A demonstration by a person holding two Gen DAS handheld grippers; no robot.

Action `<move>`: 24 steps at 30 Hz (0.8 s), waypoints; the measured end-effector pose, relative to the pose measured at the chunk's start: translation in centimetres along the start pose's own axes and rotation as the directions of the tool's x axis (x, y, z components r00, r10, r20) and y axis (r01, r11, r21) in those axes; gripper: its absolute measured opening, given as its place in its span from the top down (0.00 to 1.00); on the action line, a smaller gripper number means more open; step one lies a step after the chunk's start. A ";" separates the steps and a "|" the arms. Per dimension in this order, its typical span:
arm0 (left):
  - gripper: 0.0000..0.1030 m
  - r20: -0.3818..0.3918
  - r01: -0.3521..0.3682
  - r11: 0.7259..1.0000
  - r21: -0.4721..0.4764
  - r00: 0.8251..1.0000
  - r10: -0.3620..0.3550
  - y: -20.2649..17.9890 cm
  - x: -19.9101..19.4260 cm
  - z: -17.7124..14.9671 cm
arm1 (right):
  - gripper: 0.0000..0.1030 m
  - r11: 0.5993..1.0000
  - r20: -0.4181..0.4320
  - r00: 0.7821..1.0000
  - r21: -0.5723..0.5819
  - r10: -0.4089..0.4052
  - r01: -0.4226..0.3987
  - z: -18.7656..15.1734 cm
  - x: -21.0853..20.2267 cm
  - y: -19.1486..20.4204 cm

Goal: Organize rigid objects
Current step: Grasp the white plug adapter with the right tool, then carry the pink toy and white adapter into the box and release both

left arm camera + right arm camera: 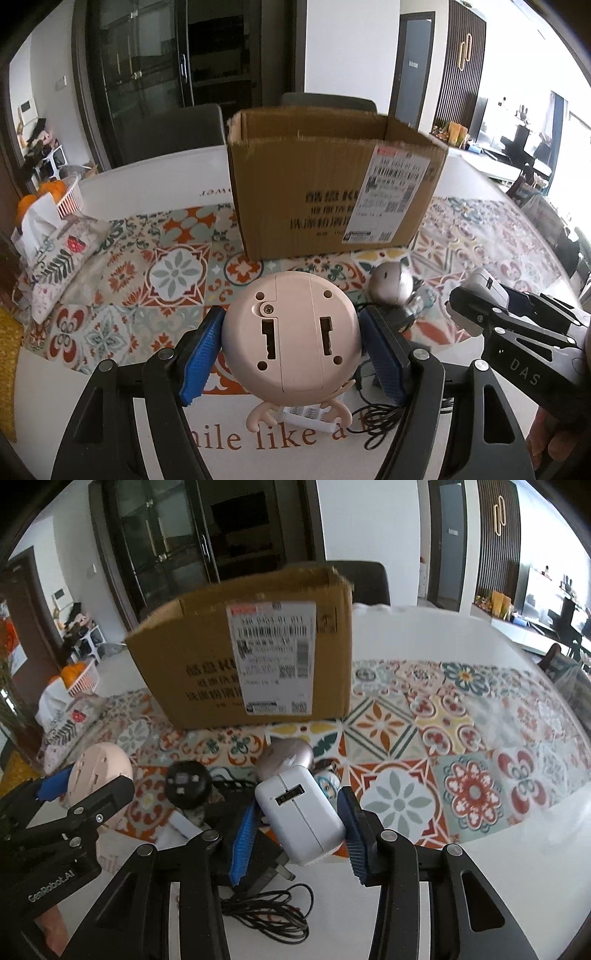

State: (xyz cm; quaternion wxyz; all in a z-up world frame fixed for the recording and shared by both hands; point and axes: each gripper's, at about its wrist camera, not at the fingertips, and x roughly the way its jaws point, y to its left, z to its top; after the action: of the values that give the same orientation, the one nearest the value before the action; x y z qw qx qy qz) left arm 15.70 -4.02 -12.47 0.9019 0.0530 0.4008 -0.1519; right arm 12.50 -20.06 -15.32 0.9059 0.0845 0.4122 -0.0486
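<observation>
My left gripper (291,350) is shut on a round pink toy (291,332) with small arms, held above the table, its underside toward the camera. My right gripper (299,834) is shut on a white USB charger (301,816), held just above the table. An open cardboard box (332,184) stands behind both; it also shows in the right wrist view (251,657). The right gripper with the charger shows at the right of the left wrist view (476,306). The pink toy shows at the left of the right wrist view (99,771).
On the patterned mat (443,760) lie a silver round device (288,758), a black round device (186,782), a black adapter with coiled cable (266,912) and a small figurine (328,782). A tissue box (62,251) and basket of oranges (62,192) sit at left.
</observation>
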 end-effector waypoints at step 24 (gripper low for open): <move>0.29 0.163 0.028 1.000 0.011 0.986 -0.030 -0.3 -5.9 10.8 | 0.58 0.995 0.177 0.979 -0.035 0.097 -0.092 10.4 -6.5 0.8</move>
State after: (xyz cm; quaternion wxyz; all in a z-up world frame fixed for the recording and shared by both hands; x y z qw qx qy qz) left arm 19.46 -5.31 -0.82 0.9291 0.0383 0.3258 -0.1705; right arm 16.04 -21.20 -3.59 0.9415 0.0874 0.3254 -0.0075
